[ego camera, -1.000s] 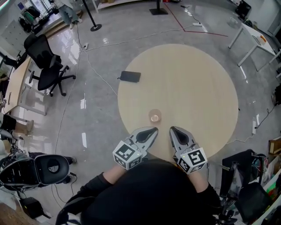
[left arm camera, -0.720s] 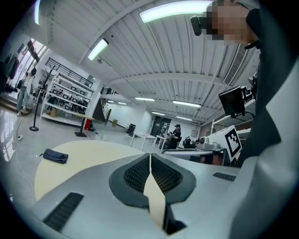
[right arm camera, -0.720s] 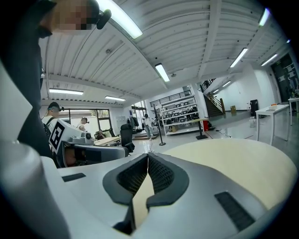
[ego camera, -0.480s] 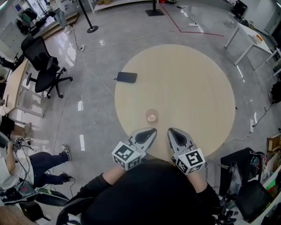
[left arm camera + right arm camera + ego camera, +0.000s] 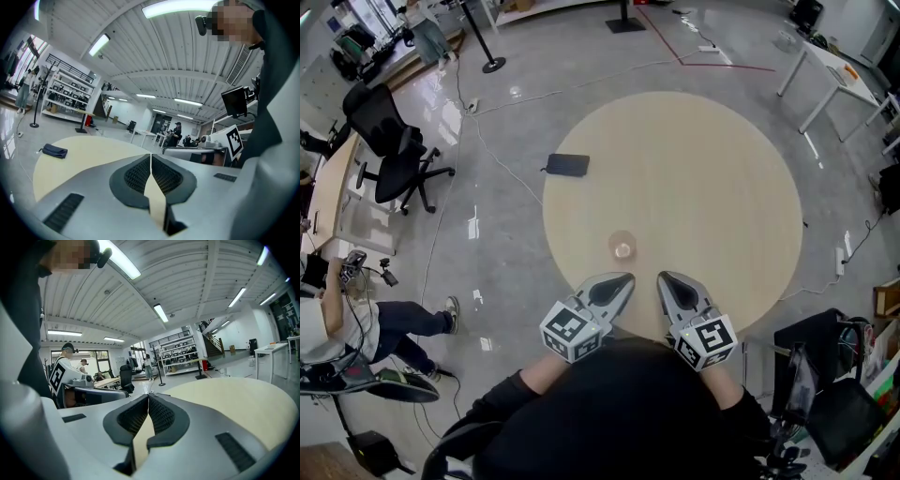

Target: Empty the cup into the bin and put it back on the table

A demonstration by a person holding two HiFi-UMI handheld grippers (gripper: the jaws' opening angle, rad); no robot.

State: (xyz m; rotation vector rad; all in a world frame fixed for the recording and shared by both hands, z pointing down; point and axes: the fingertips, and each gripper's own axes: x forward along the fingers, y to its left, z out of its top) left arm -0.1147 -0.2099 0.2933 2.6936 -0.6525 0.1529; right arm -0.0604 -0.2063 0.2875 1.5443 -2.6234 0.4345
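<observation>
Head view, bottom centre: the left tongs (image 5: 619,282) and right tongs (image 5: 667,281) sit side by side over the near edge of the round pale wooden tabletop (image 5: 712,178). Each pair is pressed together on nothing. That looks like a resting pose, with the task not yet begun. Just beyond the left tips stands the small clear plastic cup (image 5: 623,247), upright with something pinkish inside, within easy reach. Farther, toward the upper left, a flat dark pouch (image 5: 567,165) lies by the rim. No bin can be identified.
</observation>
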